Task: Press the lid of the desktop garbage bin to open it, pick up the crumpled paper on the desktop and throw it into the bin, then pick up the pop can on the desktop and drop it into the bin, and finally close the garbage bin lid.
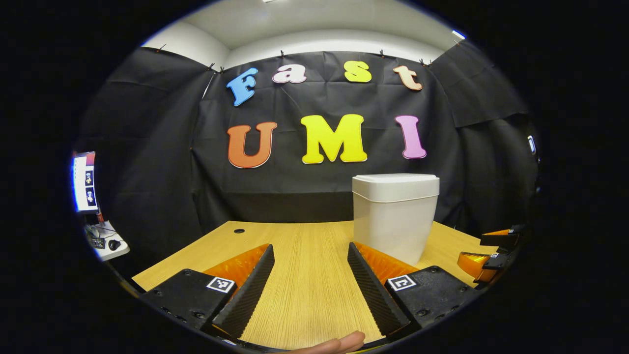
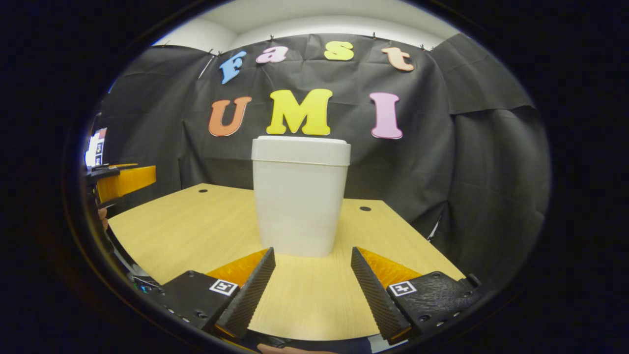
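Here, the white garbage bin [image 2: 300, 196] is standing upright at the centre of the right gripper view, its lid [image 2: 300, 150] sitting flat and closed on top, while in the left gripper view the same bin is appearing right of centre. It is resting on the wooden desk [image 2: 196, 231], which is stretching across the lower half of both frames. The right gripper [image 2: 312, 282] is sitting at the bottom of its own view, just in front of the bin's base, its jaws spread wide with bare desk showing between them and nothing pinched. The left gripper [image 1: 309, 278] is lying at the bottom of its view, jaws likewise spread and holding nothing, the bin's lower corner rising just behind its right-hand finger. A fingertip [image 1: 339, 342] of the person's hand is peeking in at the bottom edge of that frame. At the far left edge, a lit screen [image 1: 84, 182] is glowing above a small side table [image 1: 105, 241]. With the lid down, the task appears to be either at its opening step or already finished; no crumpled paper or can is lying on the visible desk, so which one cannot be told. If it is the start, the next move is calling for one gripper to rise above the bin and press down on the lid.
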A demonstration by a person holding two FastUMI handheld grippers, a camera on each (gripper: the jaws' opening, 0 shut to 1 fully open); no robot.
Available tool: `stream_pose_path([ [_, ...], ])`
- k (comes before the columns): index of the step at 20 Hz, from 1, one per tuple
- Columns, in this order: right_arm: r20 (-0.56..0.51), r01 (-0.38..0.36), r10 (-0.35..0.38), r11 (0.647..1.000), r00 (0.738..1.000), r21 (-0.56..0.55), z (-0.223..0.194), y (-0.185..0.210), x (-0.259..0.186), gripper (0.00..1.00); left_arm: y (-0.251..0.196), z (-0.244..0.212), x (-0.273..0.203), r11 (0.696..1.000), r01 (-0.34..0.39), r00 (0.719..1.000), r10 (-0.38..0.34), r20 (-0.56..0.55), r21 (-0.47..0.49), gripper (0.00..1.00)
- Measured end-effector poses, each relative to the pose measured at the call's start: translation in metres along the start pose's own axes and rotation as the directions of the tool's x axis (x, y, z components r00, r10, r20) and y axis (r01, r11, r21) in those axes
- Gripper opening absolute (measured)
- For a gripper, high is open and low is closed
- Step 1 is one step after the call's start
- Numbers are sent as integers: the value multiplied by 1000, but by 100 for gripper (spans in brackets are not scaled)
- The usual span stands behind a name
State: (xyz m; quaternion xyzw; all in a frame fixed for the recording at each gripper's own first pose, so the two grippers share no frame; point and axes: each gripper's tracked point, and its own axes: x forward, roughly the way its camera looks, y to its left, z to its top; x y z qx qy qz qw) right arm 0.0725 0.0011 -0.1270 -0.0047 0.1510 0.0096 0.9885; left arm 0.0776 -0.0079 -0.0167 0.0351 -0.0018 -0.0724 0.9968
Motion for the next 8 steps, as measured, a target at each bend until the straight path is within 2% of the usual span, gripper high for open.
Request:
stream_pose_path([
  [8,-8,6,-6,1000,1000,-1,-4,-1,3,98,-2,-4,1,1000,1,1000,-1,-8,-2,97],
])
